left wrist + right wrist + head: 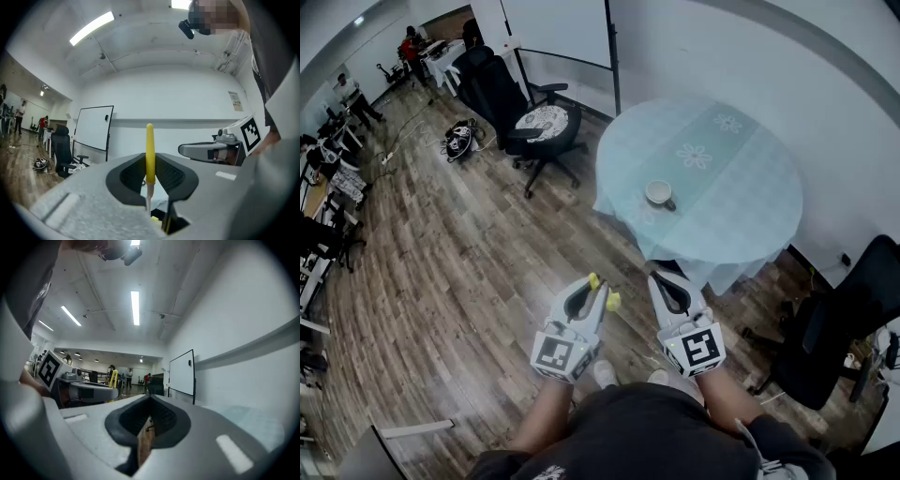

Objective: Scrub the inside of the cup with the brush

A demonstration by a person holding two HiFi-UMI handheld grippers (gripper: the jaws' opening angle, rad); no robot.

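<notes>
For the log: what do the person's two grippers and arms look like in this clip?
The left gripper and right gripper both have light grey bodies. Black ribbed lining inside the jaws forms a teardrop-shaped loop. Each carries a white cube with black square markers at its rear. No cables show. The person wears a dark grey top.

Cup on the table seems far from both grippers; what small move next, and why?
Probably step toward the table, carrying the right gripper to the cup. The cup sits apart from both grippers; the left gripper is shut on the yellow brush, the right shut and empty.
</notes>
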